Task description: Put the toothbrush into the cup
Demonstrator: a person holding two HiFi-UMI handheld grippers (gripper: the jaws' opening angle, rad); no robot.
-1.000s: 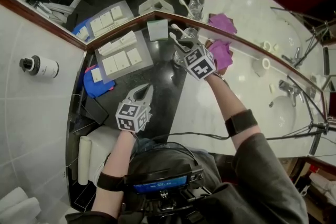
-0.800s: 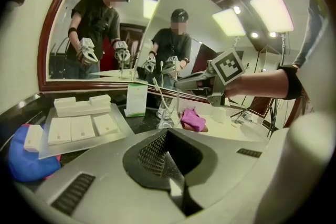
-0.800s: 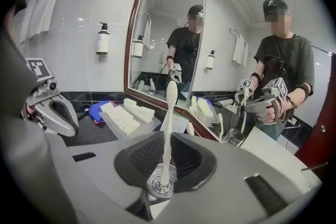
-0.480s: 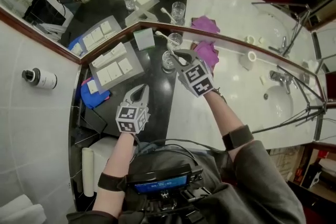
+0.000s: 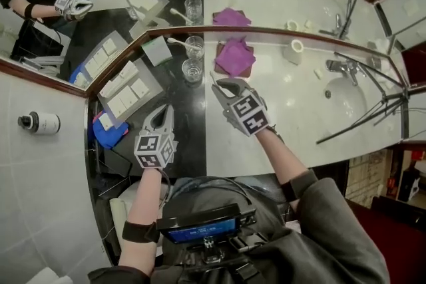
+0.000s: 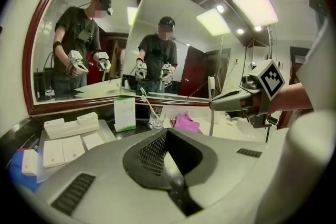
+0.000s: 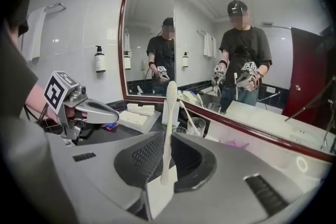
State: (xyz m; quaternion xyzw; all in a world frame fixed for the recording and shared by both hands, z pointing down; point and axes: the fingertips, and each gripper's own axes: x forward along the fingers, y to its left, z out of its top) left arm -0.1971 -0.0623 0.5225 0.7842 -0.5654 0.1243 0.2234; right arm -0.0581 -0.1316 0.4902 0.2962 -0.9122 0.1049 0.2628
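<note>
Right gripper (image 7: 164, 168) jaws clamp lower handle of white toothbrush (image 7: 169, 123); brush upright, head at top. Left gripper (image 6: 169, 165) jaws pressed together, nothing between.

Head view: near cup (image 5: 192, 70) at upper center, beyond right gripper's tips, apart. Far cup (image 5: 194, 45) just behind it holds second toothbrush (image 5: 177, 43). Purple cloth (image 5: 234, 56) right of both cups.

Your grey left gripper (image 5: 162, 113) and grey right gripper (image 5: 220, 85) each bear black-and-white square markers. The slim plastic toothbrush (image 7: 168, 118) in the right jaws is plain white. The polished stone bench (image 5: 193, 143) is black on its nine o'clock half and cream-white on its three o'clock half. At twelve o'clock lies a magenta folded cloth (image 5: 234, 56), and at ten o'clock a bright blue pouch (image 5: 110, 131).
</note>
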